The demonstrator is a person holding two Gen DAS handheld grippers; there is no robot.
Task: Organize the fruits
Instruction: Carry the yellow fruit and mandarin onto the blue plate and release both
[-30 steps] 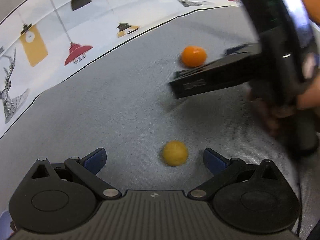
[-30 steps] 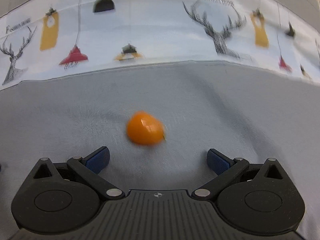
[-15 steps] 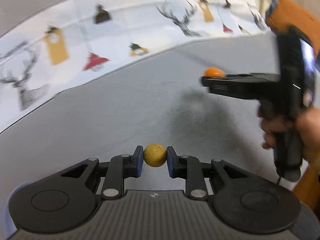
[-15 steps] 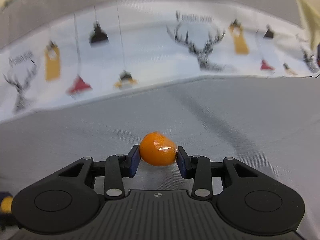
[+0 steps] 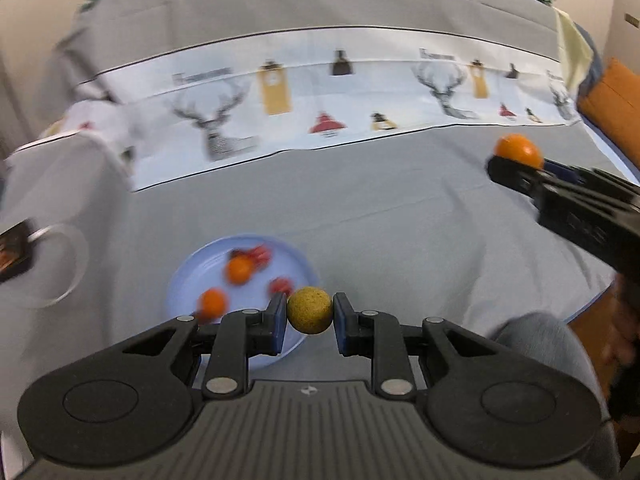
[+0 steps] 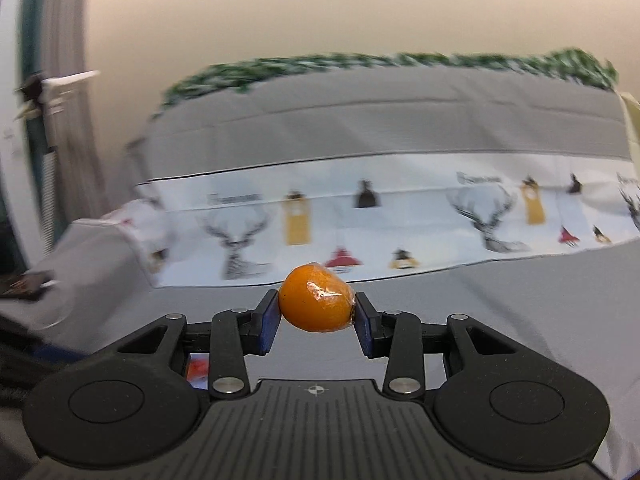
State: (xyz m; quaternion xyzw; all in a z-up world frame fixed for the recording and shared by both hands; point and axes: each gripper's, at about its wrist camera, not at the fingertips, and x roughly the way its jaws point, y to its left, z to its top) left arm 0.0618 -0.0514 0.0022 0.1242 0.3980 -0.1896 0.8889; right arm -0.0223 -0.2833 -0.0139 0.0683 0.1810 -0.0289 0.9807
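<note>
My left gripper [image 5: 310,318] is shut on a small round yellow fruit [image 5: 310,310] and holds it above the grey cloth, just right of a light blue plate [image 5: 188,276]. The plate holds two small oranges [image 5: 239,270] and red fruits [image 5: 280,285]. My right gripper [image 6: 316,316] is shut on a plastic-wrapped orange [image 6: 316,302], lifted off the table. The right gripper also shows in the left wrist view [image 5: 520,164], at the far right, with the orange [image 5: 518,150] at its tip.
A grey cloth [image 5: 400,232] covers the table, with a white printed band of deer and lamps [image 5: 320,112] at the back. A clear glass dish [image 5: 52,264] and a dark packet [image 5: 14,248] lie at the left edge. An orange cushion [image 5: 612,100] sits far right.
Both grippers closed on their fruits, then lifted them off the cloth. The left gripper swung left and the blue plate came into view.
</note>
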